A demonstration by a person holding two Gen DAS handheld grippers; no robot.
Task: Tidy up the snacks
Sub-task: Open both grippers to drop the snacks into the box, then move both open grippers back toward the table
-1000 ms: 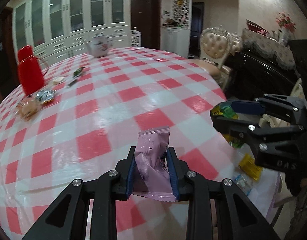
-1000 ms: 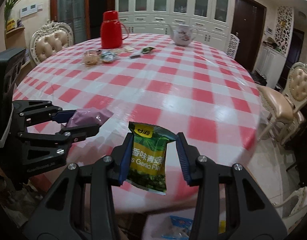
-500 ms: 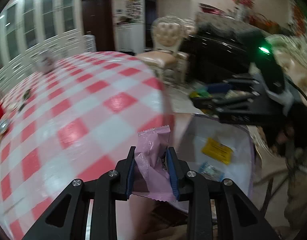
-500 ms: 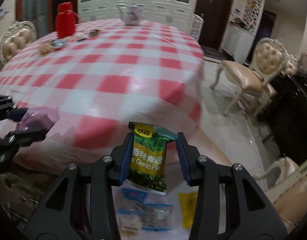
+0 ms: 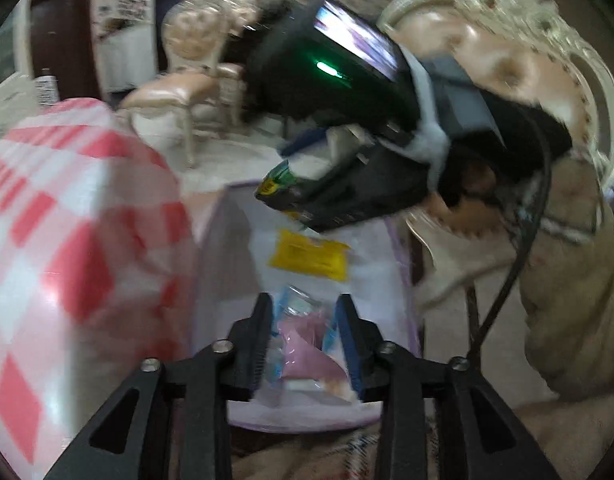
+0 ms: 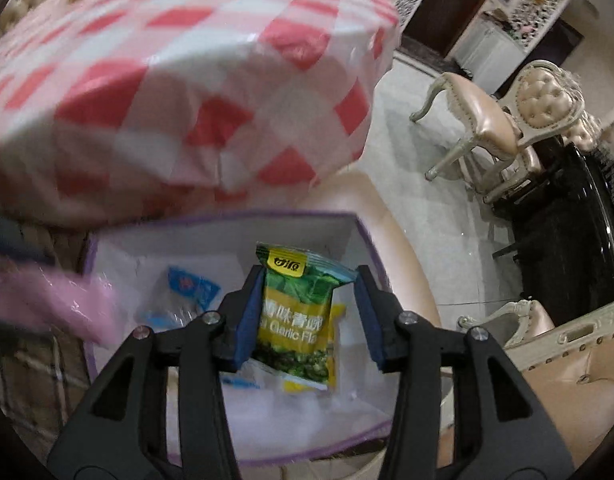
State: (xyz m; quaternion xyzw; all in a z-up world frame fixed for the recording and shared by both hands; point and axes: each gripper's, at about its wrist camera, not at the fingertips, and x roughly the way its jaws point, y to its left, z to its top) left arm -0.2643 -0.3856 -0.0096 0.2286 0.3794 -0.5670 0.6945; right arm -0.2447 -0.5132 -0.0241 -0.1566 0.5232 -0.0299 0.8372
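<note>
My left claw [image 5: 305,338] has just been opening, the pink packet [image 5: 307,354] loose between its jaws. My right claw [image 6: 309,312] has been widening too; the green garlic-pea packet [image 6: 297,312] touches only its left pad, above the white, purple-trimmed box [image 6: 227,228].

tongs: 2 [image 5: 303,344] [image 6: 309,312] | box: 1 [image 6: 227,236] | snack packets: 5 [image 6: 297,312] | chairs: 2 [image 6: 507,120]
</note>
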